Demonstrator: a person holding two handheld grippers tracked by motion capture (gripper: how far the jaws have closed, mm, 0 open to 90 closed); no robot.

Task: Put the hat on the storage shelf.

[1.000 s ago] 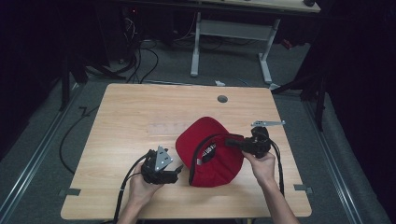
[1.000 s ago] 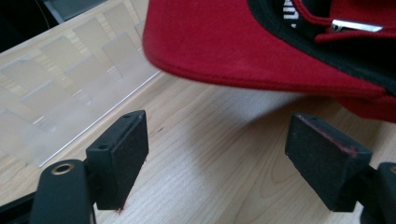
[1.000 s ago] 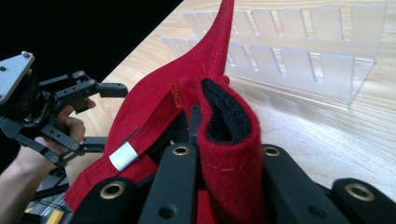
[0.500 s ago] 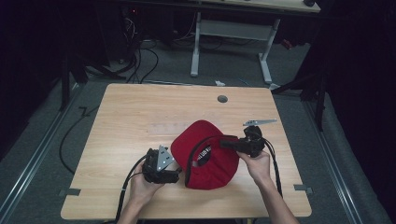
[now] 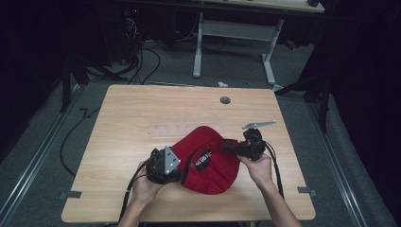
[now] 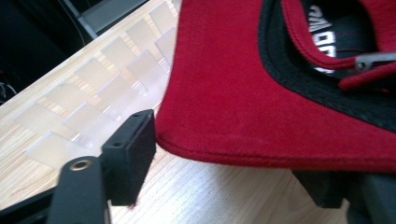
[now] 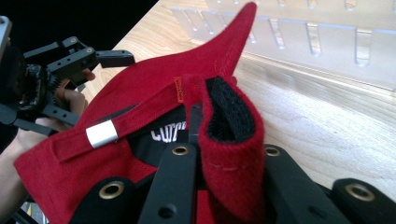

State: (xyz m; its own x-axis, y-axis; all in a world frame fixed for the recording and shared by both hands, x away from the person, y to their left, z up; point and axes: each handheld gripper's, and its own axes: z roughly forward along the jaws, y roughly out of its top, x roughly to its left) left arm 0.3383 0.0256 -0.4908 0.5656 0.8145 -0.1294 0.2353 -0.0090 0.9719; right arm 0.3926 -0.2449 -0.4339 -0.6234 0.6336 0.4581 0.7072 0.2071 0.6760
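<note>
Red baseball cap is seen lying upside down on the near half of the wooden table, between the two hands. Its black inner band and a label with white lettering are exposed, and a red back strap with a small silver buckle runs across the opening. The back edge of the cap is pinched between the jaws of the right gripper, which are pressed together on the folded red and black fabric. The cap's brim is straddled by the jaws of the left gripper; they have just been closing, yet one pad is seen just beside the brim's edge rather than pressing on it. A row of clear plastic tabs is seen on the table just beyond the cap. A round grommet hole is set near the table's far edge, well apart from the cap.
</note>
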